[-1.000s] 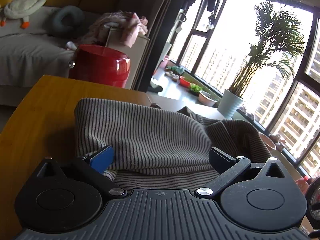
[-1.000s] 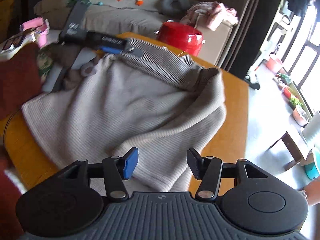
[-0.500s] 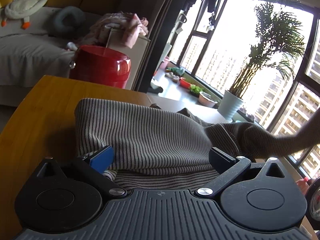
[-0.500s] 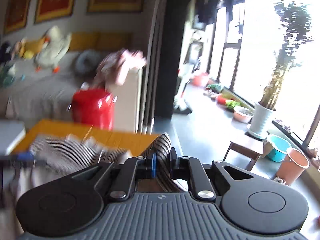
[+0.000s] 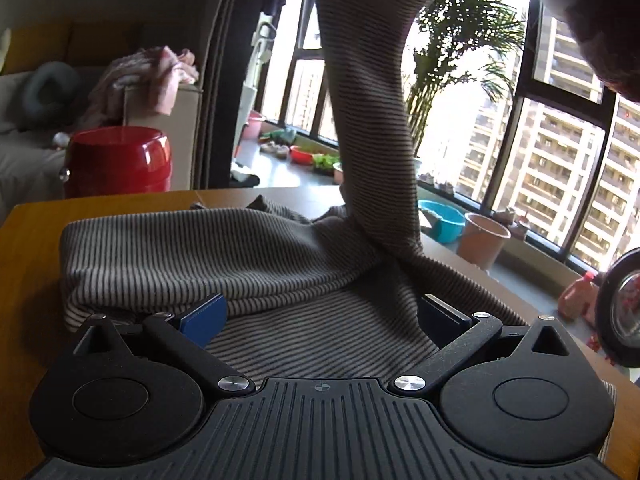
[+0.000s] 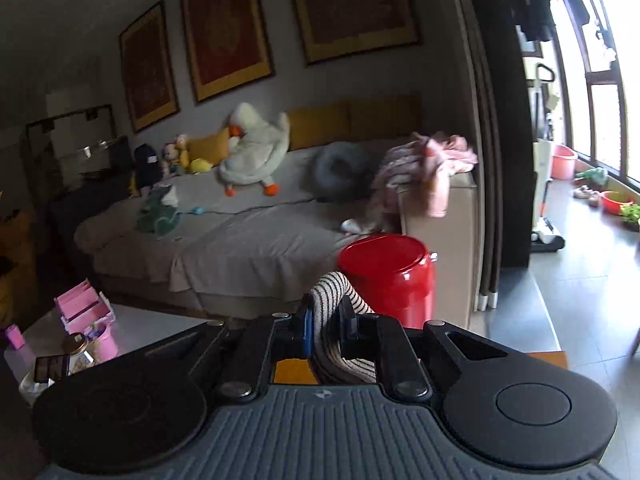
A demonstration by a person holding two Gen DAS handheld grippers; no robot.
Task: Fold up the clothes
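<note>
right fingers (image 6: 347, 326) pinched on striped sweater (image 5: 248, 256), left fingers (image 5: 204, 318) spread, sleeve lifted

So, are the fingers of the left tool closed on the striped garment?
No, the left tool has its fingers spread wide apart, and the striped garment only lies on the table between them.

right hand-held gripper (image 6: 326, 326) pinching striped garment (image 6: 334, 292)

Right gripper (image 6: 325, 330): jaws clamped on striped sweater (image 5: 200, 256). Left gripper (image 5: 322, 320): jaws spread wide, resting over the sweater.
</note>
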